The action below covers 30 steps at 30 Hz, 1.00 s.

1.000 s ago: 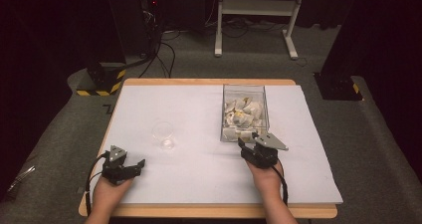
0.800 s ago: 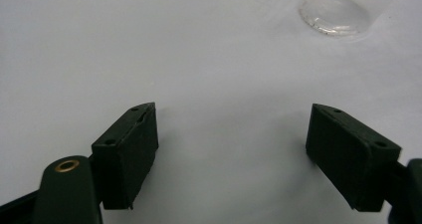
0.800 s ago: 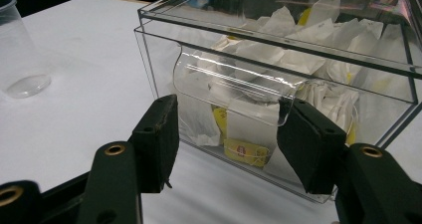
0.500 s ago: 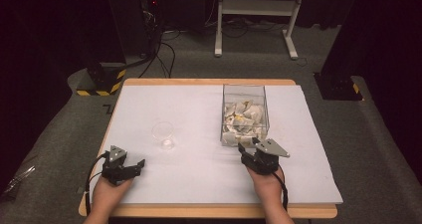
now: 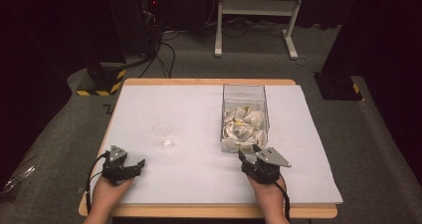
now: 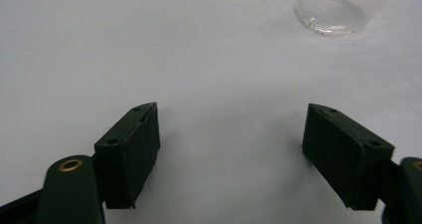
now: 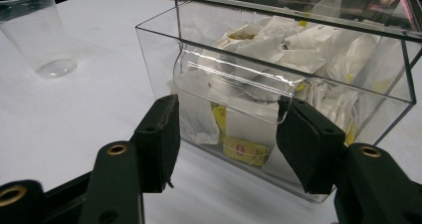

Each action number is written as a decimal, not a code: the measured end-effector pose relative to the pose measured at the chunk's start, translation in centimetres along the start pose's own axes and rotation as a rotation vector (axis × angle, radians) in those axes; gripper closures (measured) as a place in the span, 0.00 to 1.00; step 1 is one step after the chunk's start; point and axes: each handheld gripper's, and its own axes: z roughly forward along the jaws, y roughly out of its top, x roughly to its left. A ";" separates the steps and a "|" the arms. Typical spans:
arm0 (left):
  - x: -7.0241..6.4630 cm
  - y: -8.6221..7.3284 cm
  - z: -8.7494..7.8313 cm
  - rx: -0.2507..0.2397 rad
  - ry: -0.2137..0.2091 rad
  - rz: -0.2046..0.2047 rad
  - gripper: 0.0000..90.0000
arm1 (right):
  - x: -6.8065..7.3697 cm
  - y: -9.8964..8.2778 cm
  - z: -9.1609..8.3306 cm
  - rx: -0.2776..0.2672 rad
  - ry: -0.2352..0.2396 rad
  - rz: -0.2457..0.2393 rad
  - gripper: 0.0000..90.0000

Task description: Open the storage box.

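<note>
High view — landmark: clear box (image 5: 245, 117) of white sachets, standing on the right half of the white counter (image 5: 199, 109).
High view — cup: clear plastic cup (image 5: 163, 135), upright and empty, well to the left of the box with bare counter between them.
High view — right gripper (image 5: 250, 157): just in front of the box's near wall, jaws pointing at it; the hand is lined up on the box, so I judge the sachets are the work in hand.
High view — left gripper (image 5: 140, 164): far left of the box and nearer the counter's front edge than the cup; parked clear, likely to leave the right hand room.
Left gripper view — jaws: wide apart, nothing between them, bare counter below.
Left gripper view — cup base (image 6: 329, 14): ahead of the jaws and to the upper right, well apart.
Right gripper view — jaws: about half open, empty, one on each side of the curved clear flap (image 7: 234, 87) on the box's near wall; contact with the flap I cannot tell.
Right gripper view — sachets (image 7: 278, 50): heaped inside the box, some pressed against the near wall behind the flap, presumably the dispensing opening.
Right gripper view — cup (image 7: 37, 32): off to the left of the box, open end up, ready to receive.
</note>
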 end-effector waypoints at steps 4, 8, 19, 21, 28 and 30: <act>0.0 0.0 0.0 0.000 0.001 0.003 0.25 | 0.3 -0.2 -0.5 0.004 -0.001 -0.011 0.48; 0.1 0.1 0.0 0.000 -0.004 0.009 0.25 | 0.4 -0.4 -0.9 0.003 -0.007 -0.016 0.48; 0.2 0.2 0.1 0.006 -0.007 0.010 0.25 | -1.0 -0.6 -3.1 -0.042 -0.051 -0.001 0.48; 0.2 0.2 0.1 0.007 -0.007 0.012 0.25 | -1.4 -0.5 -3.4 -0.049 -0.061 0.010 0.48; 0.1 0.1 0.1 0.005 -0.009 0.008 0.25 | -2.7 -0.1 -3.8 -0.065 -0.077 0.029 0.47; 0.1 0.1 0.1 0.004 -0.009 0.007 0.25 | -3.0 0.1 -3.9 -0.072 -0.082 0.030 0.47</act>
